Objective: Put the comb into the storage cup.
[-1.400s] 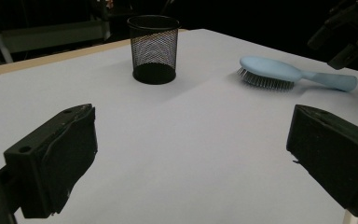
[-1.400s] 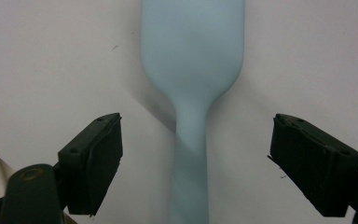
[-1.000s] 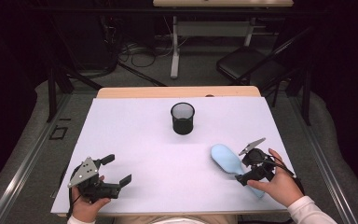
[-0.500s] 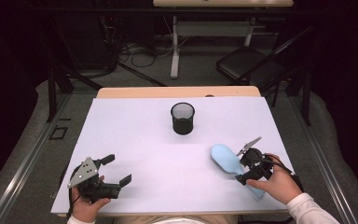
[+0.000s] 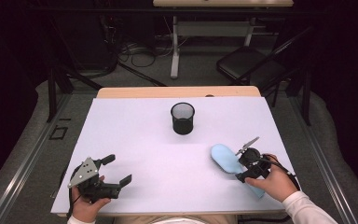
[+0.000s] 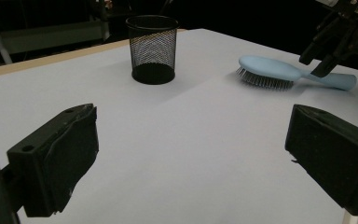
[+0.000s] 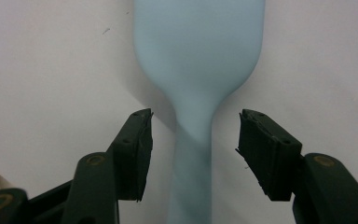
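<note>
Both tools hang low: right tool (image 7: 193, 140) closing astride the brush handle (image 7: 193, 163), left tool (image 6: 191, 163) wide.

Lab or recording studio: dark blacked-out surroundings, desk (image 5: 135, 140) with plain white top, loose cables (image 5: 135, 51) on grey carpet, folding chair (image 5: 251, 67), second desk's metal legs (image 5: 175, 51) behind, rails (image 5: 23, 163) alongside

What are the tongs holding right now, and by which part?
Nothing yet. The right tongs straddle the neck of the light blue plastic hairbrush, jaws just closing, pads still clear. The left tongs are open.
</note>
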The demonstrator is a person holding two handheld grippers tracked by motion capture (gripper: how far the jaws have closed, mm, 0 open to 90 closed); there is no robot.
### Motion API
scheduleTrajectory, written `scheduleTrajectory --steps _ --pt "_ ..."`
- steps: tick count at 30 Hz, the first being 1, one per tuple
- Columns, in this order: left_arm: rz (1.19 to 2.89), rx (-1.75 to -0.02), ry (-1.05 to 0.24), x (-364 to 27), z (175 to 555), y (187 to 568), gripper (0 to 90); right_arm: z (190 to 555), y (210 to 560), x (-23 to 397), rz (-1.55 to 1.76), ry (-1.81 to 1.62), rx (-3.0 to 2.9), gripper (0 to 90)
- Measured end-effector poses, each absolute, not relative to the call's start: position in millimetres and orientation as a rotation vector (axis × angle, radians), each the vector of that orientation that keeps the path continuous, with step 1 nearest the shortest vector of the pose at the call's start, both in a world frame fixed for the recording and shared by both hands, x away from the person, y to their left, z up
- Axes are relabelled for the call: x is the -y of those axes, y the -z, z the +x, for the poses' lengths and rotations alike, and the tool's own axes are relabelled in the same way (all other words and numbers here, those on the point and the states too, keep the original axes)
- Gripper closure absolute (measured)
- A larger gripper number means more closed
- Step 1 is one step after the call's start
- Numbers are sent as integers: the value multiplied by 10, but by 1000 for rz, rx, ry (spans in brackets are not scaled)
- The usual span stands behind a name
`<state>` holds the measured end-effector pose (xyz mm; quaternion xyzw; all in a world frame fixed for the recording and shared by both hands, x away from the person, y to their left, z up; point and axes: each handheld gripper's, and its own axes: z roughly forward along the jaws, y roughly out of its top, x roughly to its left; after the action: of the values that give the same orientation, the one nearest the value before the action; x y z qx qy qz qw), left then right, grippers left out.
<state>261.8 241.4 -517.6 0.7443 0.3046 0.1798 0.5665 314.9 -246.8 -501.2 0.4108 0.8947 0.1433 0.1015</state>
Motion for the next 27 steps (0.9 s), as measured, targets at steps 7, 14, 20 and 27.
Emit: scheduleTrajectory --steps 7,14,20,27 --pt "1750 -711 -419 -2413 2618 5178 29 3160 5004 2469 1224 -369 -2655 497" --pt "1752 -709 -417 -2413 2618 5177 30 3165 5065 2486 1235 -406 -2643 522" --pt "1751 -711 -418 -2411 2619 5178 31 3166 5094 2502 1279 -407 -2646 547" --pt "1752 -713 -418 -2413 2617 5176 31 3165 5155 2506 1307 -457 -2624 552"
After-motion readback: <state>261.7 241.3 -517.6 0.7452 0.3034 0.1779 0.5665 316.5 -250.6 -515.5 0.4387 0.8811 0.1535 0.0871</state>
